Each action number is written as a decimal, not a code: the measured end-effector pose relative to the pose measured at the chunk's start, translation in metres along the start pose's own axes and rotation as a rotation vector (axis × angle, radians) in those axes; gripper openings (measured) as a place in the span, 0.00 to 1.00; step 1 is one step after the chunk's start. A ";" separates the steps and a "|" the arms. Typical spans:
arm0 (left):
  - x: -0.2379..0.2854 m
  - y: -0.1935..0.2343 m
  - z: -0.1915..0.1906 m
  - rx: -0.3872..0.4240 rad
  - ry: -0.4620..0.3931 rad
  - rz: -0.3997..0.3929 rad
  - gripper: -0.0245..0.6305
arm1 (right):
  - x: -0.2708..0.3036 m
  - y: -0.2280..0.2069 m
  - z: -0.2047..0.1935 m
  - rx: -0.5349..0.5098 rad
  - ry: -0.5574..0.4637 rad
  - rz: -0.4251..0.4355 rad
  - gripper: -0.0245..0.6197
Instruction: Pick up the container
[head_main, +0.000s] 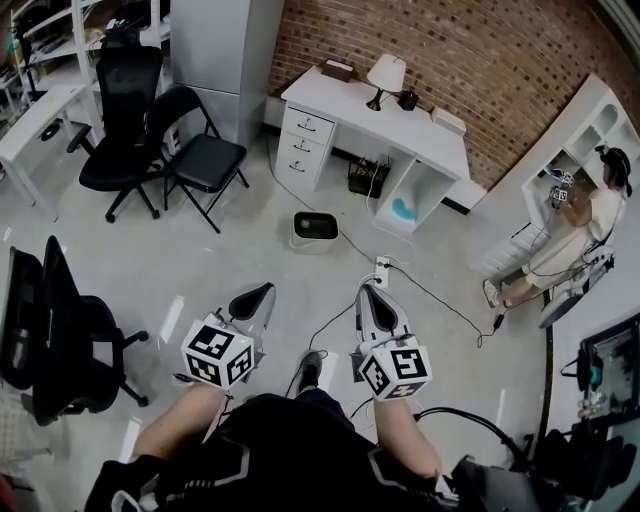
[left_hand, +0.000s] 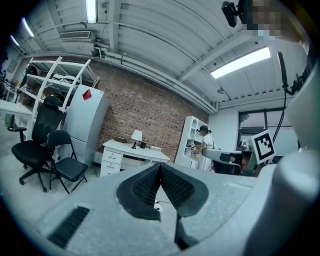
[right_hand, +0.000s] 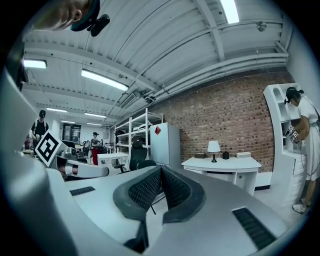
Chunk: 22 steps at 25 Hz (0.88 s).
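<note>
Left tongs (head_main: 266, 290) and right tongs (head_main: 370, 291) together, empty; white container (head_main: 313, 245) ahead, dark inside.

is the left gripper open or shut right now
Shut: the left gripper's ribbed pads meet at their tips, with nothing held between them.

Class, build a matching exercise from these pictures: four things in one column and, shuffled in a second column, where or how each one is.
1 table lamp
2 container
3 folding chair
4 left tool

A on the floor, in front of the white desk
B shut, holding nothing
C on top of that desk
D beside the black office chair

Pairs: 1-C, 2-A, 3-D, 4-B
</note>
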<state>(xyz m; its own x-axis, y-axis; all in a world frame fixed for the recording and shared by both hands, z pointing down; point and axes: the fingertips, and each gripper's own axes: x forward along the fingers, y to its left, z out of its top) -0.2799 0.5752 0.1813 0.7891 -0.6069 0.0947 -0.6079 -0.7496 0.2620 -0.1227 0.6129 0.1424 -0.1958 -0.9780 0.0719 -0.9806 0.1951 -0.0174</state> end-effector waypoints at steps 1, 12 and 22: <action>0.007 0.002 0.000 -0.001 0.003 0.006 0.05 | 0.006 -0.005 -0.001 0.004 0.000 0.008 0.05; 0.120 0.007 0.011 -0.007 0.027 0.056 0.05 | 0.067 -0.101 -0.004 0.023 0.011 0.068 0.05; 0.217 -0.013 0.022 -0.018 0.032 0.107 0.05 | 0.089 -0.197 -0.005 0.058 0.007 0.123 0.05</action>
<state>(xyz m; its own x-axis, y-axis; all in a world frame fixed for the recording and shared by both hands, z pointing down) -0.1032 0.4471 0.1770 0.7222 -0.6745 0.1533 -0.6875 -0.6756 0.2663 0.0527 0.4874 0.1570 -0.3145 -0.9465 0.0722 -0.9475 0.3084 -0.0845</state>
